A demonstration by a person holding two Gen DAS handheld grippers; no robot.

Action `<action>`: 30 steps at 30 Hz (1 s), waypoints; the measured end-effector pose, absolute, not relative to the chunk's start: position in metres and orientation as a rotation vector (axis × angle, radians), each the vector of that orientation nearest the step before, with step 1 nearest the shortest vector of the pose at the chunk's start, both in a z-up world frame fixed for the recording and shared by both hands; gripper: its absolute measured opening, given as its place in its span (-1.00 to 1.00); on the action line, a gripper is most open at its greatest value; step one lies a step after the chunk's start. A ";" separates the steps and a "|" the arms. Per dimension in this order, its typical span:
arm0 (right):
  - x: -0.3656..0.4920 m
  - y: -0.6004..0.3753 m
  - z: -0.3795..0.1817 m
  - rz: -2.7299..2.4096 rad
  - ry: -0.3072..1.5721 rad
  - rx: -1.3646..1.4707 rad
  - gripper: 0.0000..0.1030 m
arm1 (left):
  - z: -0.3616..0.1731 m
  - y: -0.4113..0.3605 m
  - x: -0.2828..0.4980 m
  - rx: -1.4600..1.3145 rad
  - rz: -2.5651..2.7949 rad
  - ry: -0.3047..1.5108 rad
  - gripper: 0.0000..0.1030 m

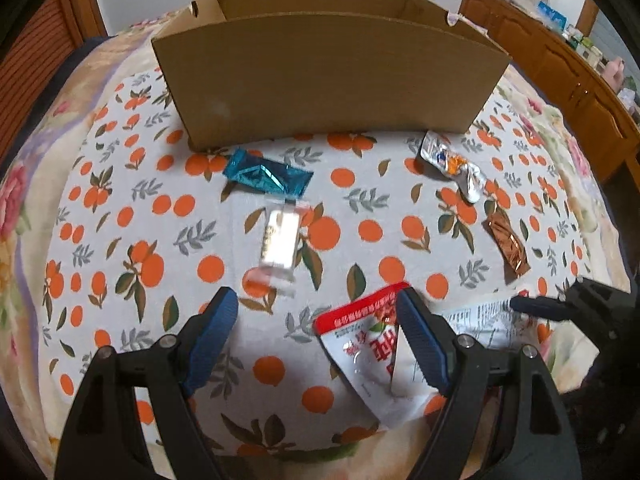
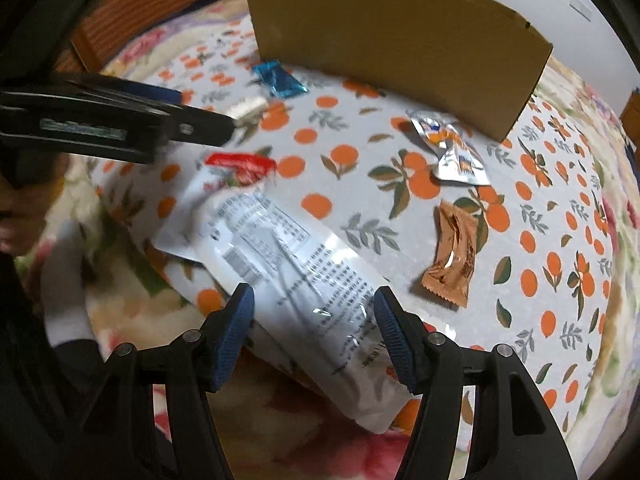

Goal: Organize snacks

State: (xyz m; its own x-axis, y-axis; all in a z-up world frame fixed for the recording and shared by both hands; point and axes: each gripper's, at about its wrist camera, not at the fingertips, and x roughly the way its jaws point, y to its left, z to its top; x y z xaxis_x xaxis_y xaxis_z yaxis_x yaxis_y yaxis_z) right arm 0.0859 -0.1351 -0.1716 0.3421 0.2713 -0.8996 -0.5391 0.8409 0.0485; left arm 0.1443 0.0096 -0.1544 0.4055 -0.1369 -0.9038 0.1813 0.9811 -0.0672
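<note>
I have both hand-held grippers wide over the near snacks: right hand-held gripper [image 2: 314, 334] above the big white bag [image 2: 296, 264], left hand-held gripper [image 1: 318, 336] beside the red-topped pack [image 1: 362, 340]. Next I must close on the bag, then lift it into the far cardboard box [image 1: 320, 80].

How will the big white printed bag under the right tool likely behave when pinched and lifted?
The white bag looks like thin glossy film, so it may be slippery. It looks puffy and wrinkled, so it is probably light and will likely sag or crumple. The right tool stands open over it, not yet gripping.
</note>
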 end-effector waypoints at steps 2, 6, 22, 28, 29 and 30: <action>0.091 -0.138 -0.174 0.530 1.103 -0.265 0.24 | -0.156 0.010 0.142 0.041 -0.202 1.157 0.58; 0.101 -0.146 -0.175 0.499 1.096 -0.229 0.24 | -0.159 0.009 0.135 0.002 -0.209 1.199 0.58; 0.105 -0.146 -0.176 0.520 1.095 -0.237 0.67 | -0.184 0.006 0.155 -0.035 -0.192 1.241 0.14; 0.100 -0.138 -0.186 0.466 1.091 -0.380 0.69 | -0.189 0.000 0.156 0.019 -0.207 1.236 0.14; 0.101 -0.142 -0.187 0.468 1.102 -0.353 0.69 | -0.190 -0.002 0.156 0.034 -0.210 1.233 0.14; 0.104 -0.148 -0.187 0.455 1.122 -0.319 0.64 | -0.190 -0.002 0.156 0.035 -0.212 1.232 0.14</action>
